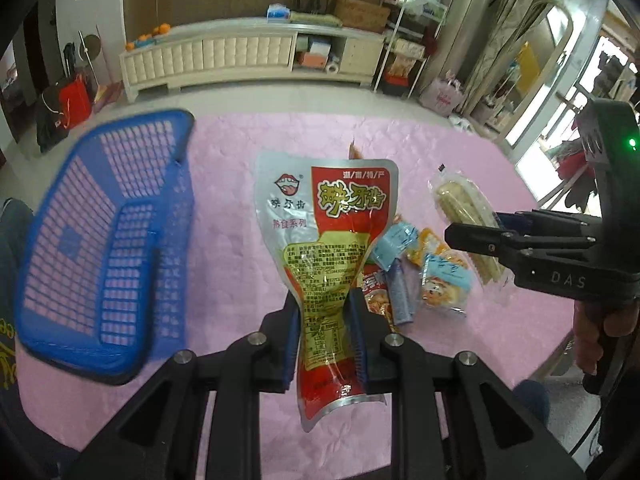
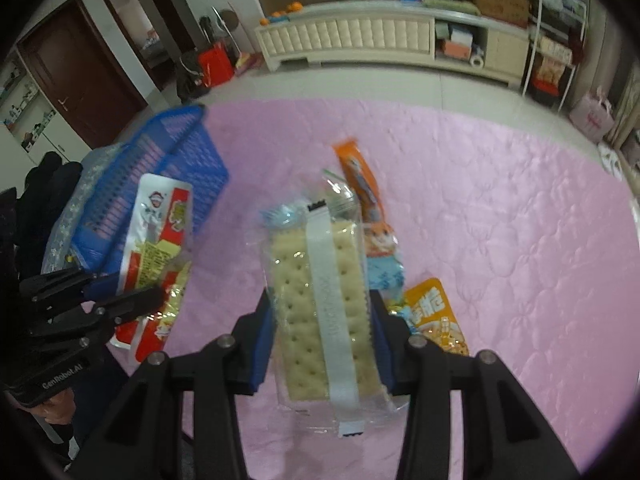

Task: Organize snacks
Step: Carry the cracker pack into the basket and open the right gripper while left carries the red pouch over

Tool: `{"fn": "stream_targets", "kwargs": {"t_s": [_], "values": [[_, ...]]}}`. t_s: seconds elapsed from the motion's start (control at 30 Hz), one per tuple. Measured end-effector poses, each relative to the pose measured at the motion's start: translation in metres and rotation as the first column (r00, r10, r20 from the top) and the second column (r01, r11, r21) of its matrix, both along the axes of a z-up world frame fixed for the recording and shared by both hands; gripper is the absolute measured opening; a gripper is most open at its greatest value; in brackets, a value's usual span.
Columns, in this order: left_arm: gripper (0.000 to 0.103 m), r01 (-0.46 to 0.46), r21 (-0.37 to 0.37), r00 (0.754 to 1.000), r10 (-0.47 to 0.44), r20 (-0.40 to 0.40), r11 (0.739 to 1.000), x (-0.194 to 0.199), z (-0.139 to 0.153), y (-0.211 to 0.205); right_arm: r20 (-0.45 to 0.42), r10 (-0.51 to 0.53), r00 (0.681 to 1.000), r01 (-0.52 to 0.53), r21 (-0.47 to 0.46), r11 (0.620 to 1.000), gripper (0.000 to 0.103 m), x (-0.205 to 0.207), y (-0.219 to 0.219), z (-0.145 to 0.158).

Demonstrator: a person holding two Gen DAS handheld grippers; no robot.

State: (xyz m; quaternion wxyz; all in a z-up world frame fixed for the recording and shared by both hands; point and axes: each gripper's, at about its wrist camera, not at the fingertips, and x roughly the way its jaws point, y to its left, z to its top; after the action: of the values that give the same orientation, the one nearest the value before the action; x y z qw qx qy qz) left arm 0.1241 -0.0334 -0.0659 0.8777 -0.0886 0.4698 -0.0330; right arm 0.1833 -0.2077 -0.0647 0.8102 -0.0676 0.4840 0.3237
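Holding both packs up over the pink tablecloth point(image 1: 240, 152) right now: left gripper point(image 1: 324, 344) is pinching the red snack pouch point(image 1: 332, 216) nearly flat, right gripper point(image 2: 320, 336) is clamping the cracker pack point(image 2: 316, 300) half-open. Blue basket point(image 1: 104, 240) is sitting left. Slick film could be slipping, and squeezing might crack the crackers.

Blue basket point(image 1: 100, 236) smeared by blur; red pouch point(image 1: 326, 264) hides packets behind.
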Motion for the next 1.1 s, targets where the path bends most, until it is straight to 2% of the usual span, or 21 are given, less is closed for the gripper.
{"fn": "stream_targets", "kwargs": {"t_s": [0.13,0.3,0.53,0.73,0.87,1.1], "values": [[0.021,-0.012,0.012,0.999,0.012,0.052,1.000,-0.019,0.023,0.020,0.059,0.003,0.998,-0.004,0.006,1.000,0.048,-0.025,0.012,0.030],[0.021,-0.040,0.033,0.994,0.036,0.098,0.999,-0.036,0.048,0.053,0.110,0.021,0.994,-0.023,0.018,1.000,0.048,-0.039,0.033,0.050],[0.022,-0.071,0.052,0.989,0.064,0.136,0.996,-0.052,0.062,0.097,0.147,0.062,0.987,-0.063,0.003,0.998,0.048,-0.037,0.080,0.063],[0.022,-0.112,0.066,0.985,0.102,0.140,0.991,-0.049,0.065,0.137,0.160,0.135,0.978,-0.135,-0.005,0.991,0.048,-0.037,0.122,0.068],[0.022,-0.144,0.082,0.982,0.132,0.137,0.986,-0.045,0.062,0.163,0.177,0.215,0.960,-0.216,-0.013,0.976,0.048,-0.032,0.154,0.069],[0.022,-0.183,0.072,0.979,0.174,0.107,0.981,-0.032,0.046,0.197,0.152,0.324,0.934,-0.315,-0.081,0.946,0.048,-0.013,0.214,0.048]]}}
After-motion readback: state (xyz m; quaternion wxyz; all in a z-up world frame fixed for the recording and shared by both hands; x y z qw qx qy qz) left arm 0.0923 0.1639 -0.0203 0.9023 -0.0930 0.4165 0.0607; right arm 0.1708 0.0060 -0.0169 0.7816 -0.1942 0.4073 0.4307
